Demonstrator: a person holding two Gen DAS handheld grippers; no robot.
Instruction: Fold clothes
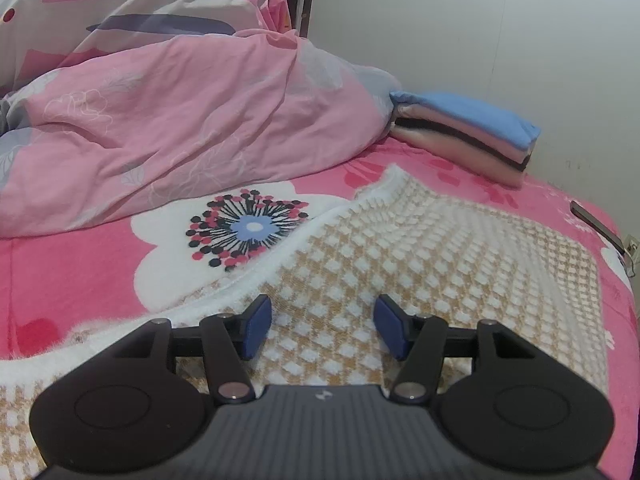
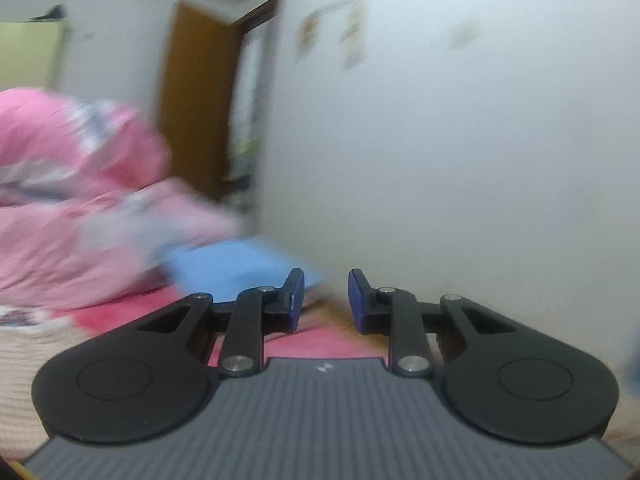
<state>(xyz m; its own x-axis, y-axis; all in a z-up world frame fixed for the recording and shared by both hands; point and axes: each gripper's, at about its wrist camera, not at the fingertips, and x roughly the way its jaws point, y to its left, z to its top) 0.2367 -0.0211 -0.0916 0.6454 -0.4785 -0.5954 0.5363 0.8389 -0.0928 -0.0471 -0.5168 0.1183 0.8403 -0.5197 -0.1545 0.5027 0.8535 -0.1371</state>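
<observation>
A tan and white checked knit garment point(image 1: 420, 248) with a fluffy white edge lies spread flat on the pink flowered bed sheet point(image 1: 72, 272). My left gripper point(image 1: 323, 320) hovers just over its near part, open, with nothing between the blue pads. A stack of folded clothes point(image 1: 464, 132), blue on top, sits at the back by the wall. The right wrist view is motion-blurred. My right gripper point(image 2: 326, 292) is up in the air and points at the wall, with a narrow gap between its pads and nothing in it. The blue folded top point(image 2: 228, 264) shows below left of it.
A rumpled pink duvet point(image 1: 180, 120) is heaped over the back left of the bed. A white wall runs along the right side. A dark strap-like thing point(image 1: 596, 224) lies at the bed's right edge. A brown door point(image 2: 196, 92) stands behind the duvet point(image 2: 80, 220).
</observation>
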